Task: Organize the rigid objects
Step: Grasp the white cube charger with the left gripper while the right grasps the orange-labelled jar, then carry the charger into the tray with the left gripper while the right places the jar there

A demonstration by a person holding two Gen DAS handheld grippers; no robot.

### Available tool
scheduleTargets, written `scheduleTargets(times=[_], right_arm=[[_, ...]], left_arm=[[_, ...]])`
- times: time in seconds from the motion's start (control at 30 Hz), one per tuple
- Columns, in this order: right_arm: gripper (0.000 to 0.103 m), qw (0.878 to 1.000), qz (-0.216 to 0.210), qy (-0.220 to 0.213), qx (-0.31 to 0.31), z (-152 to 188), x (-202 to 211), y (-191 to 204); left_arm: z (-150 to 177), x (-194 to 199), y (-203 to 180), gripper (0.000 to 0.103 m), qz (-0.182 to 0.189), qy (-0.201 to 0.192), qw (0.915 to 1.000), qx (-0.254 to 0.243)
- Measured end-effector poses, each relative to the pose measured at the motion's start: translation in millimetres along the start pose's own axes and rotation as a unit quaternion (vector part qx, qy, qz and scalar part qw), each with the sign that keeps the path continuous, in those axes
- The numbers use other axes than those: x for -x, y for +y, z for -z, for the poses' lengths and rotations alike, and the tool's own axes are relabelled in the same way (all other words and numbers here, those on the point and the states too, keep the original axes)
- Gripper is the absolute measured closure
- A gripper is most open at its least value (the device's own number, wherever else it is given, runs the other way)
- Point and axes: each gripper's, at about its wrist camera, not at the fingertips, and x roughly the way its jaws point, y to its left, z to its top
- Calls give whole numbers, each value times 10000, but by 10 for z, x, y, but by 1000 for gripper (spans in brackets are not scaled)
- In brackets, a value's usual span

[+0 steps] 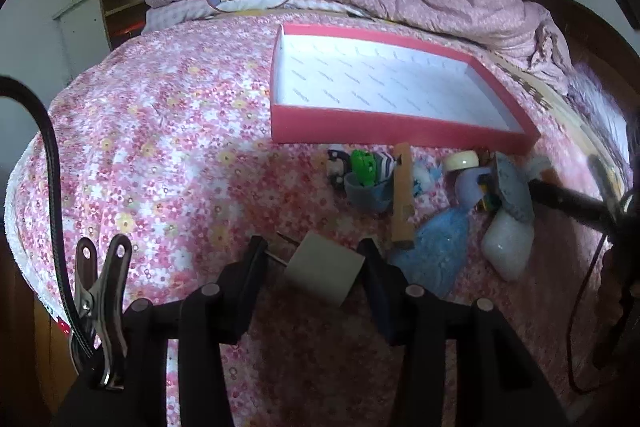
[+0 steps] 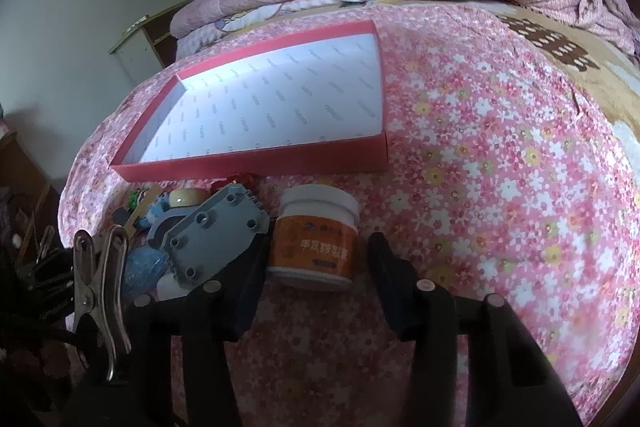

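Currently the left claw (image 1: 316, 251) is spread around a grey block (image 1: 325, 273) on the bed (image 1: 168, 131); the right claw (image 2: 316, 247) stands released around an orange jar (image 2: 314, 239), near the red tray (image 2: 256, 167).

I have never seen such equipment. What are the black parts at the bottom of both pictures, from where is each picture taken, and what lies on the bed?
The black parts are two-finger grippers, and a person holds one in each hand. There is no robot arm. A camera on each gripper looks forward along its fingers, so one picture comes from the left hand and the other from the right.

The left gripper has a small grey-brown block between its fingers; whether they press it, I cannot tell. The right gripper is open around an orange jar with a white lid, not yet closed on it.

On the flowered bedspread lies a shallow red box, white inside with nothing in it. Before it sit mixed objects: a wooden stick, a green toy in a grey cup and a grey metal plate.
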Motion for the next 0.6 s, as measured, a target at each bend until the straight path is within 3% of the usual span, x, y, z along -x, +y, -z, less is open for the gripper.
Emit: scheduleTargets(times=[0.07, 0.13, 0.37, 0.6], right_arm=[[53, 10000, 24, -44, 35, -2, -7, 6], [61, 9999, 87, -79, 56, 15, -14, 13], [61, 9998, 123, -130, 42, 79, 83, 27], [61, 9995, 202, -241, 93, 53, 195, 80]], left_arm=[[18, 33, -24, 53, -53, -44, 9999, -77], [25, 77, -48, 53, -58, -125, 9998, -129], [-63, 185, -113, 53, -10, -402, 9988, -296], [-335, 178, -134, 53, 321, -544, 9978, -199]])
